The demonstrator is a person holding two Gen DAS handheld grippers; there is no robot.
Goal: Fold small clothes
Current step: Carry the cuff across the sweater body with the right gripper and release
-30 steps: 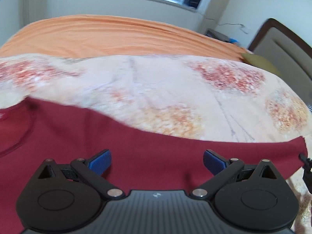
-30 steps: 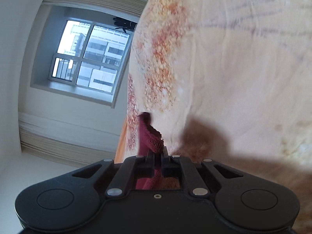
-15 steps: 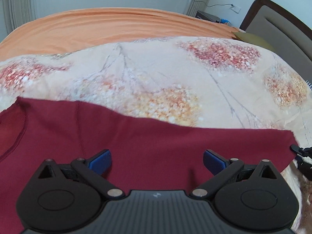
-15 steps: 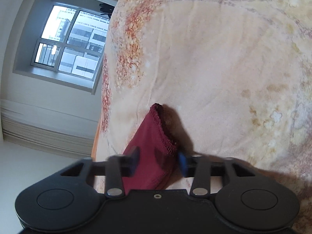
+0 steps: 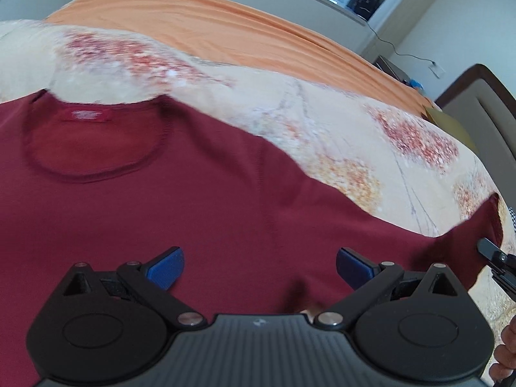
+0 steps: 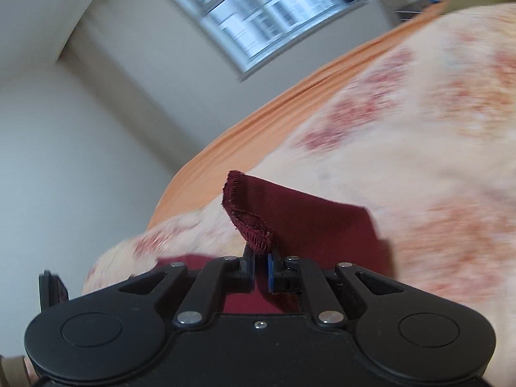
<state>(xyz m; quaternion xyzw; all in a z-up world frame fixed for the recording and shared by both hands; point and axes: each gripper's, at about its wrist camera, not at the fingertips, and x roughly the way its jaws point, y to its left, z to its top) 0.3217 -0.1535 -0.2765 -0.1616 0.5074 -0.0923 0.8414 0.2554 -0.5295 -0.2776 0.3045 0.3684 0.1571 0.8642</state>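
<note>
So the whole setup sits on a bed (image 5: pixel 380 74) with an orange sheet (image 5: pixel 225 35) covering the far half, pulled fairly smooth with long shallow wrinkles. On the near half there's a cream blanket (image 5: pixel 322 122) with blotchy red and orange flower prints, lying right on top of the sheet. A dark red shirt (image 5: pixel 193 200) is spread over the blanket, neck hole and label facing up, one sleeve stretched off to the right. A yellowish pillow (image 5: pixel 451 125) sits by the headboard.
</note>
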